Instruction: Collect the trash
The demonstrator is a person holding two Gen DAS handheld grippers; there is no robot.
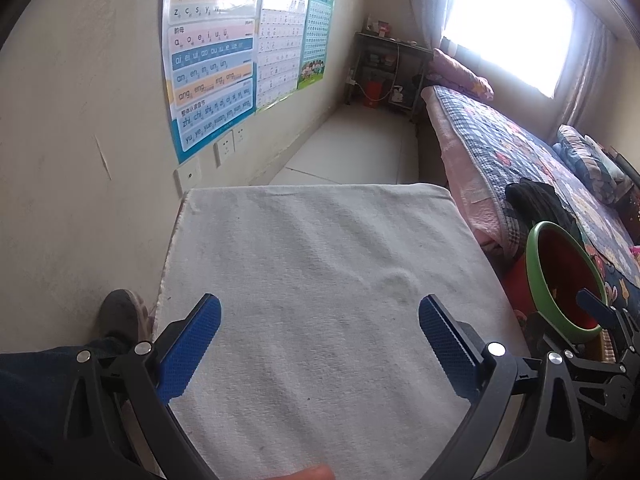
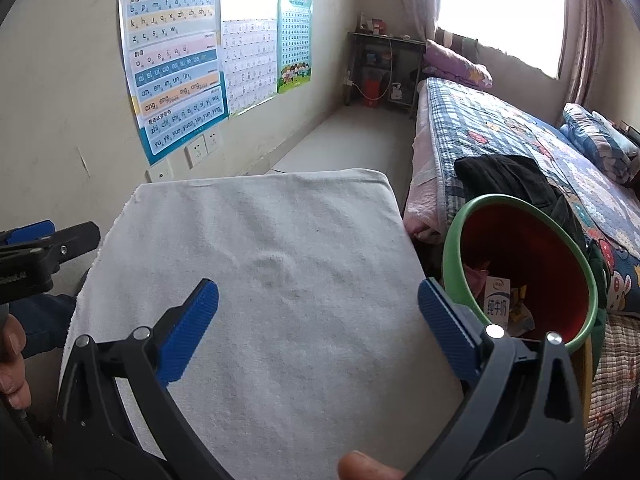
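A red bin with a green rim [image 2: 452, 240] stands right of the table, between it and the bed. Inside lie a white milk carton [image 2: 497, 298], a pink wrapper and yellow scraps. The same bin's green rim [image 1: 534, 276] shows at the right of the left wrist view. My left gripper [image 1: 320, 344] hangs open over the white towel [image 1: 320, 280] that covers the table, nothing between its blue fingers. My right gripper [image 2: 318, 328] is open too, over the towel [image 2: 260, 280], its right finger [image 2: 444, 328] close to the bin's rim. No trash shows on the towel.
A wall with posters [image 2: 176, 64] and sockets runs along the left. A bed [image 2: 520, 140] with a patterned quilt and black clothing [image 2: 508, 180] lies on the right. A dark shelf [image 2: 380, 68] stands at the far end. A shoe [image 1: 120, 316] and trouser leg are left of the table.
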